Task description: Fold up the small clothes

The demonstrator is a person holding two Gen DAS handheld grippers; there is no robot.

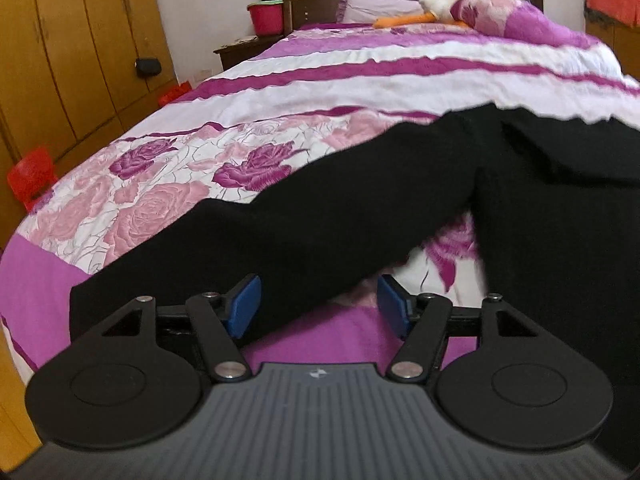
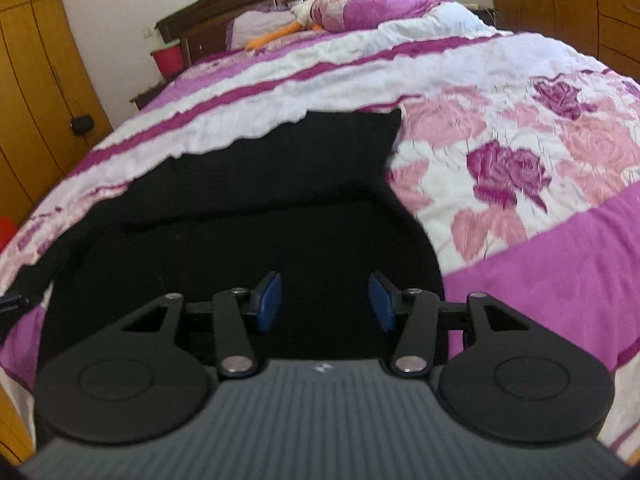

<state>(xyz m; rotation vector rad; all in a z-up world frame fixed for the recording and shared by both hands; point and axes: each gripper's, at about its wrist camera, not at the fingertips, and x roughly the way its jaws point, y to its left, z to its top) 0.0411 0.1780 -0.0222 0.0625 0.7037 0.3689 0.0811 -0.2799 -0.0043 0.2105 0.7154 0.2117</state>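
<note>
Hovering: left gripper (image 1: pixel 318 306) and right gripper (image 2: pixel 324 300) standing open, black garment (image 1: pixel 360 208) lying ungripped between jaws; risking bunched fold.

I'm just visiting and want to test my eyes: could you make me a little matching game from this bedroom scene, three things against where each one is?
Things:
1. black garment
2. red bucket
3. orange-legged soft toy

Places:
A. at the head of the bed, by the pillow
B. on the nightstand beside the headboard
C. spread on the flowered bedspread, just ahead of the grippers

Pairs: 1-C, 2-B, 3-A
</note>
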